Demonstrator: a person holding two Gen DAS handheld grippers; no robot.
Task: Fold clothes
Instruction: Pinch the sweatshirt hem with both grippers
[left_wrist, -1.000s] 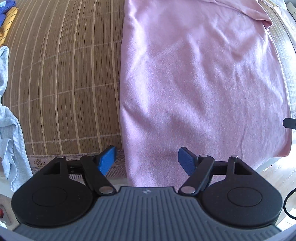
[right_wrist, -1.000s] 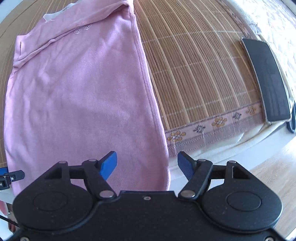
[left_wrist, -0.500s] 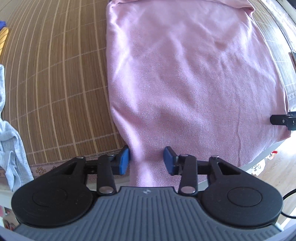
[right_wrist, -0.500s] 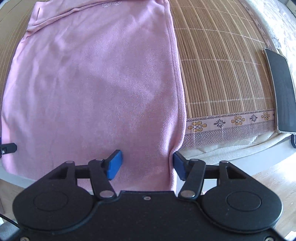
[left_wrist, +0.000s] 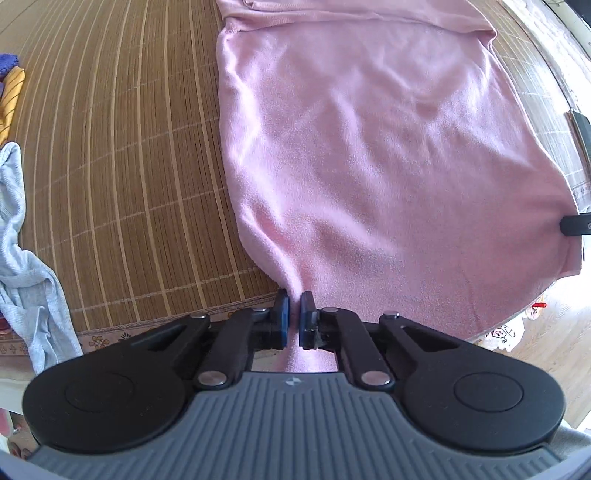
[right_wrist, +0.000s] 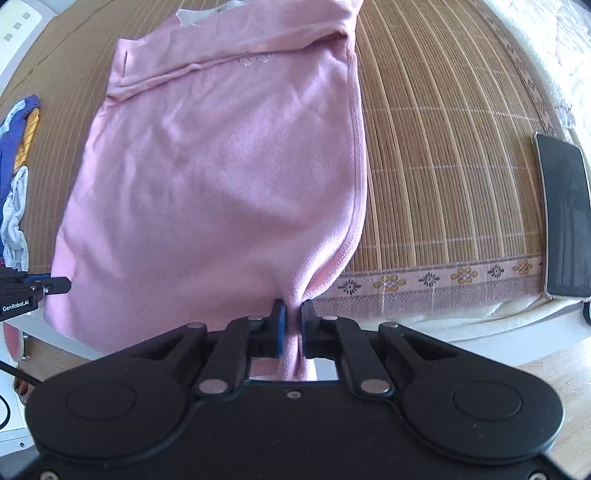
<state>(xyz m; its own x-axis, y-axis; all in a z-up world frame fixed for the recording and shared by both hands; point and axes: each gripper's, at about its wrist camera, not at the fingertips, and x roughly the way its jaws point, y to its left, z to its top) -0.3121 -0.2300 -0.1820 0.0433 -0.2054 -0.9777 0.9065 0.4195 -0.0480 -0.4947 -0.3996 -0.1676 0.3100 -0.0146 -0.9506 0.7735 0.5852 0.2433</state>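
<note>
A pink garment (left_wrist: 369, 147) lies spread on a bamboo mat (left_wrist: 122, 166), its sleeves folded in across the far end. My left gripper (left_wrist: 294, 308) is shut on the pink garment's near left corner, the cloth bunched between the blue pads. In the right wrist view the same pink garment (right_wrist: 221, 166) fills the middle, and my right gripper (right_wrist: 293, 319) is shut on its near right corner. Both pinched corners are lifted off the mat's near edge. The tip of the other gripper shows at each view's side edge.
A light blue garment (left_wrist: 22, 251) lies crumpled at the mat's left, with blue and yellow clothing (right_wrist: 22, 122) beyond it. A dark flat slab (right_wrist: 563, 218) rests on the mat's right side. The mat's patterned border (right_wrist: 443, 277) marks the bed's near edge, with wooden floor below.
Both grippers went from open to shut on the garment's near corners. The hem has bunched and risen at each pinch, and both views have drawn closer to the cloth.
</note>
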